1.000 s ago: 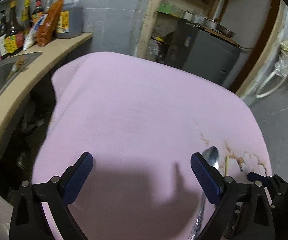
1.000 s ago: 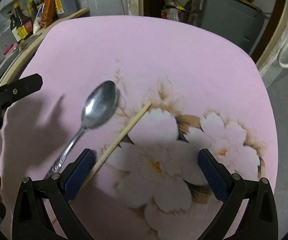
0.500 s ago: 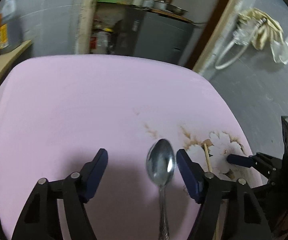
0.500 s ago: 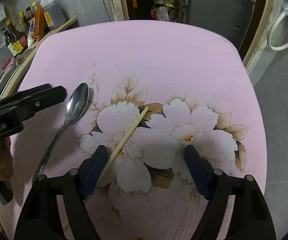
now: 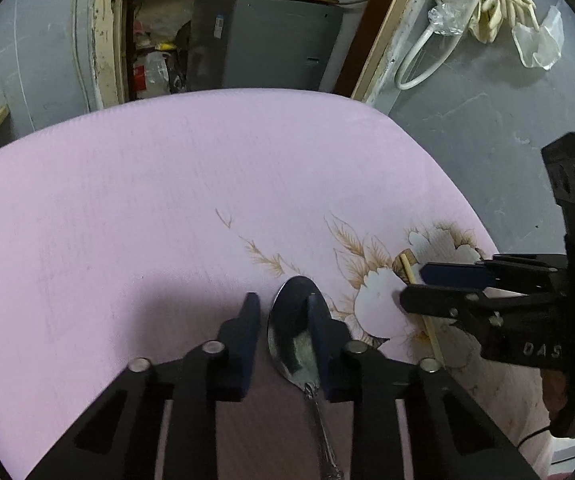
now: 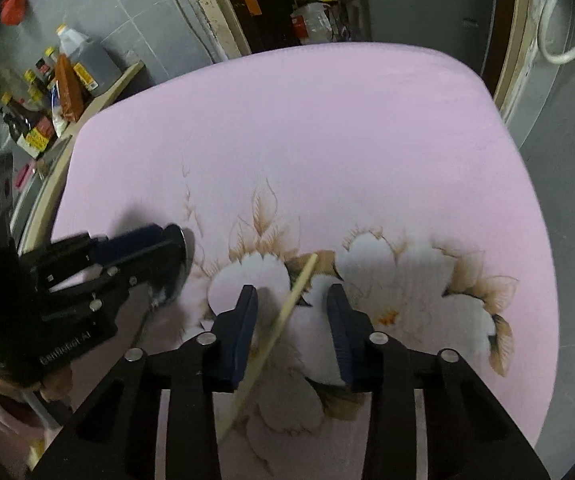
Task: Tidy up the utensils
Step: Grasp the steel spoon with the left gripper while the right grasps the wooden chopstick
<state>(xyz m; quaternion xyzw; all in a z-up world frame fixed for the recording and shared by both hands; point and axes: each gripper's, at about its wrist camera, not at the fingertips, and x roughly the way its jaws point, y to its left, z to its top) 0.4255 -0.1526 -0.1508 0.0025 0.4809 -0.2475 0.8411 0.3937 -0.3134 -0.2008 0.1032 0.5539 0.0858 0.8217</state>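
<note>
A metal spoon [image 5: 289, 332] lies on the pink flowered cloth [image 5: 147, 200], handle toward me. My left gripper [image 5: 283, 298] hangs low over its bowl. Its jaws are closing with the bowl between them: the right finger [image 5: 317, 332] overlaps the bowl, and a thin gap shows at the left finger [image 5: 247, 332]. A wooden chopstick [image 6: 301, 280] lies slanted on the white flower print. My right gripper [image 6: 291, 289] straddles it, jaws closing, with gaps on both sides. In the right wrist view the left gripper [image 6: 167, 248] covers most of the spoon. The left wrist view shows the right gripper [image 5: 423, 284] over the chopstick [image 5: 406, 268].
Sauce bottles [image 6: 67, 80] stand on a wooden counter left of the cloth [image 6: 327, 120]. A grey cabinet [image 5: 263, 40] and cluttered shelves lie beyond the far edge. A white hose [image 5: 419, 64] hangs on the right wall. A person's hand [image 6: 7, 384] holds the left gripper.
Both pairs of jaws have narrowed a lot. The left gripper swung right until the spoon bowl sat between its fingers. The right gripper shifted until the chopstick lay between its fingers.
</note>
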